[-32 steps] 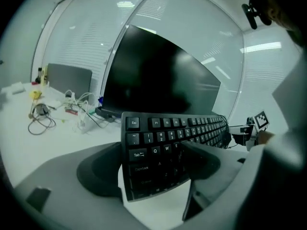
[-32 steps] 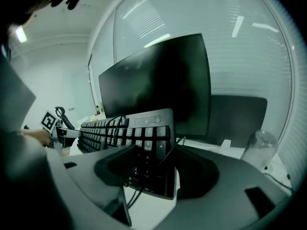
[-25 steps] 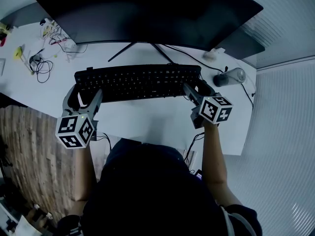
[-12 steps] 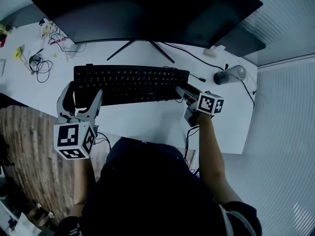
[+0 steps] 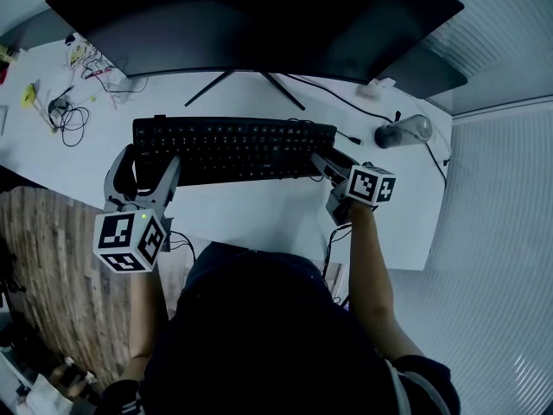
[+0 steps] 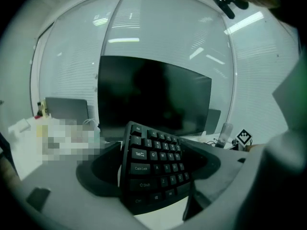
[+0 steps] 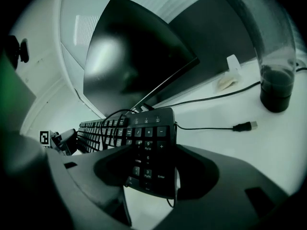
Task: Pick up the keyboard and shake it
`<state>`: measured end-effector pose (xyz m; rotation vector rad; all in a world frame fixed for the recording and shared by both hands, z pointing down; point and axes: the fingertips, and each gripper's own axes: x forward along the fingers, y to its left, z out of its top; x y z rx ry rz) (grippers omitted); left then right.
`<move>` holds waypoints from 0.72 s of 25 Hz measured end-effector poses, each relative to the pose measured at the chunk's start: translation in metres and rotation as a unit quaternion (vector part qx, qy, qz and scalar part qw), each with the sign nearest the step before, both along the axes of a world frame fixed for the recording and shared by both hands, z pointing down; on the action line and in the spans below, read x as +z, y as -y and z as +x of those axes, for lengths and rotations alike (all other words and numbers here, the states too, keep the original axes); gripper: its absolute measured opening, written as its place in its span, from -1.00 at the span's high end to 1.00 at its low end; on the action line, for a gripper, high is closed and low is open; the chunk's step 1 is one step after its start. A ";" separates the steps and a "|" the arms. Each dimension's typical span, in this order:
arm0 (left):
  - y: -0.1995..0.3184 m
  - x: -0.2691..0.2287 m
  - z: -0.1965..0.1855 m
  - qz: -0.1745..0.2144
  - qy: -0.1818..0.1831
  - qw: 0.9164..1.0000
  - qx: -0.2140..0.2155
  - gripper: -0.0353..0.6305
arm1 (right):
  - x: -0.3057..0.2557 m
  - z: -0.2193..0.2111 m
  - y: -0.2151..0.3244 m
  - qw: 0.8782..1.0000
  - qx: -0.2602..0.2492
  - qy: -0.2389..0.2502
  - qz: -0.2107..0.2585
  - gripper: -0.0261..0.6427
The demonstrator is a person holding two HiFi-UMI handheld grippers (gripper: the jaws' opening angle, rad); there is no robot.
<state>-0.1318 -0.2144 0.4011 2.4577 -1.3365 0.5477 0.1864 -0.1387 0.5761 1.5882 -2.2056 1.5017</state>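
Your left gripper [image 5: 145, 169], at lower left of centre, is clenched on the left end of the keyboard [image 5: 233, 148]. Your right gripper [image 5: 327, 164] grasps its numpad end. The keyboard spans mid-frame above the white desk [image 5: 259, 219]. Beyond it stands the dark monitor [image 5: 259, 20], with a bottle [image 5: 402, 132] at right.

The head view looks steeply down on the desk [image 5: 259, 219] from above. Each gripper view sits low and close at one keyboard [image 5: 229, 148] end, facing inward. All three show the monitor [image 5: 251, 15].
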 end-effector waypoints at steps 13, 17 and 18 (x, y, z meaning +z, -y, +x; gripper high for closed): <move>0.014 0.155 0.001 -0.166 -0.115 0.979 -0.018 -0.21 | 0.031 0.033 -0.014 0.985 0.000 -0.147 -0.086 0.09; 0.015 0.191 0.002 -0.206 -0.095 0.974 -0.017 -0.21 | 0.045 0.035 -0.005 0.979 -0.013 -0.171 -0.110 0.09; 0.016 0.196 0.002 -0.211 -0.090 0.973 -0.017 -0.21 | 0.048 0.035 -0.003 0.979 -0.015 -0.170 -0.114 0.09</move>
